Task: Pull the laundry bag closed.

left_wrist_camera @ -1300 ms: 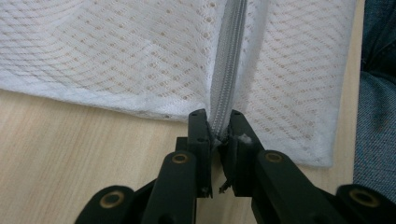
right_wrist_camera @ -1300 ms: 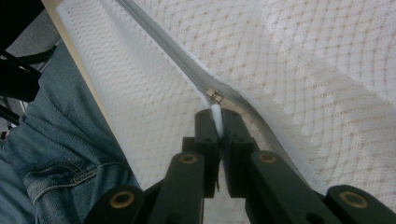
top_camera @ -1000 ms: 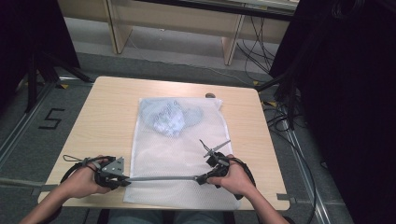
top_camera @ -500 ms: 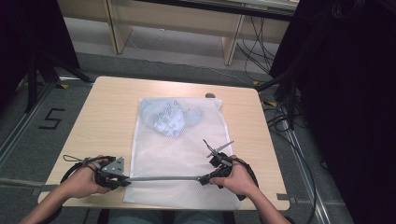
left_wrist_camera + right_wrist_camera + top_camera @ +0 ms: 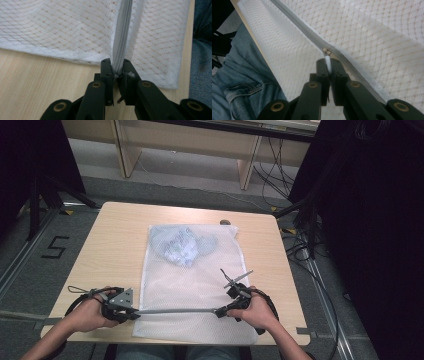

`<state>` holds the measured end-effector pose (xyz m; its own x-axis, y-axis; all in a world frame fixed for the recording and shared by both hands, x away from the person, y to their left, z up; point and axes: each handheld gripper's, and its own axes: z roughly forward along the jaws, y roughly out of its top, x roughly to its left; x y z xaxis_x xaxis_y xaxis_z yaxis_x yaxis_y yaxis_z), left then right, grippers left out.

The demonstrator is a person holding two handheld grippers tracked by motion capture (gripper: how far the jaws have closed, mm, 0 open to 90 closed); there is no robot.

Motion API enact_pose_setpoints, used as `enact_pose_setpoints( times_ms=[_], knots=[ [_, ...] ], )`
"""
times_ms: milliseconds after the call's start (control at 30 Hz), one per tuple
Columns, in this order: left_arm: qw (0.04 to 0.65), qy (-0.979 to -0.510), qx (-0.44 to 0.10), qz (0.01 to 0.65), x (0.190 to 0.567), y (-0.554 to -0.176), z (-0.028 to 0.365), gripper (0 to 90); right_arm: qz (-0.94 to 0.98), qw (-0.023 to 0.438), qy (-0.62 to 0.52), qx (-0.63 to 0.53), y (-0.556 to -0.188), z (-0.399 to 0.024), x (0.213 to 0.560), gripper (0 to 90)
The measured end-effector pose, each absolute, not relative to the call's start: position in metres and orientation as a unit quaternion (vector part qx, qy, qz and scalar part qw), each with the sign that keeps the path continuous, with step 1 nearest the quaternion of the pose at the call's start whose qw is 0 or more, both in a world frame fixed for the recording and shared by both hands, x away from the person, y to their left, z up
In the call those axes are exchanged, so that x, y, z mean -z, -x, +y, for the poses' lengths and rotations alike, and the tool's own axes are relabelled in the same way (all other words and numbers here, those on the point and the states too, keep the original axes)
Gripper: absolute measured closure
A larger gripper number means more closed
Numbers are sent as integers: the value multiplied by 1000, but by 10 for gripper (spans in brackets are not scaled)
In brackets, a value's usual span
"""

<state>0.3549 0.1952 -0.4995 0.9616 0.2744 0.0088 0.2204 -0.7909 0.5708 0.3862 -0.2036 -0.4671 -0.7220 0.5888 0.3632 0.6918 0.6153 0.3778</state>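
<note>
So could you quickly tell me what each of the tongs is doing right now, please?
Left tongs: closed on the zipper end of the mesh bag.
Right tongs: closed on the zipper pull tab.

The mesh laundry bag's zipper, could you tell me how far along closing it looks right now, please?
Done: clothes sit inside the mesh laundry bag, and the zipper looks closed from its left end to the slider. In hand: the left gripper pinches the zipper's end; the right gripper clamps the white pull tab. Left: the short stretch toward the bag's right edge, judging by the high view.
</note>
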Motion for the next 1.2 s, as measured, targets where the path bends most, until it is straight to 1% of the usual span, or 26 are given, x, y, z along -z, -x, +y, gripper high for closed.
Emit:
enact_pose_setpoints(
  times_ms=[33, 167, 600, 633, 667, 733, 833, 1000, 1033, 1067, 1200],
  knots=[
    [295, -945, -46, 131, 499, -355, 195, 815, -893, 95, 363, 249, -386, -204, 467, 870],
    [300, -943, -50, 133, 500, -354, 195, 815, -891, 106, 362, 252, -387, -206, 466, 870],
    [301, -943, -49, 133, 500, -354, 194, 815, -887, 102, 373, 252, -388, -217, 465, 870],
    [301, -943, -49, 133, 500, -354, 194, 815, -882, 116, 383, 249, -386, -216, 463, 870],
    [302, -943, -49, 133, 500, -354, 194, 815, -887, 102, 375, 249, -388, -219, 464, 870],
    [301, -943, -49, 133, 500, -354, 194, 815, -887, 101, 376, 250, -388, -220, 464, 870],
    [301, -943, -49, 133, 500, -354, 194, 815, -877, 115, 389, 257, -388, -221, 464, 870],
    [300, -944, -42, 131, 500, -355, 195, 815, -876, 114, 391, 260, -388, -225, 464, 870],
    [300, -944, -42, 131, 500, -355, 195, 815, -873, 108, 408, 244, -388, -227, 463, 870],
    [301, -943, -44, 132, 500, -355, 195, 815, -882, 106, 384, 253, -389, -229, 463, 870],
    [302, -943, -47, 133, 500, -354, 194, 815, -881, 106, 392, 244, -390, -233, 463, 870]
  ],
)
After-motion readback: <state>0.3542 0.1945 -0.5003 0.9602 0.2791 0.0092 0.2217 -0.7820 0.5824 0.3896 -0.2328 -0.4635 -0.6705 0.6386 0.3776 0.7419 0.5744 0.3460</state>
